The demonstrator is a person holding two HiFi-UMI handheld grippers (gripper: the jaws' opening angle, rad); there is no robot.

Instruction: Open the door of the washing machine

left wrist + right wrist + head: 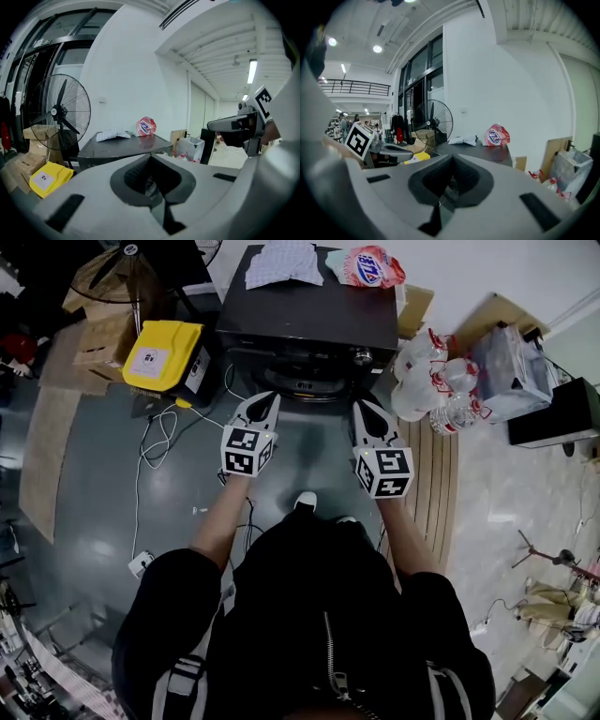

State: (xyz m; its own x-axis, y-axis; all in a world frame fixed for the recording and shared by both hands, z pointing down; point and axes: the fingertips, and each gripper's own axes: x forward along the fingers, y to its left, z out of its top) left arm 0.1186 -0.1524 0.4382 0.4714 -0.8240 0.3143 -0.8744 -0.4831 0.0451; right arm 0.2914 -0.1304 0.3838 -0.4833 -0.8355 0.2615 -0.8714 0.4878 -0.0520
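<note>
The washing machine (309, 320) is a dark box straight ahead of me, and its round front door (302, 382) is closed. My left gripper (266, 400) hovers just short of the door's left side, shut and holding nothing. My right gripper (366, 409) hangs by the door's right side, also shut and empty. In the left gripper view the left gripper (152, 190) has its jaws pressed together, with the machine's top (122, 143) beyond them. In the right gripper view the right gripper (445, 187) looks the same, in front of the machine's top (480, 151).
A folded cloth (281, 261) and a red and white bag (370, 266) lie on the machine. A yellow case (161, 352) and cardboard boxes (103, 334) stand at its left, a pack of water bottles (436, 381) at its right. Cables (155, 442) trail over the floor. A standing fan (58, 112) is at the left.
</note>
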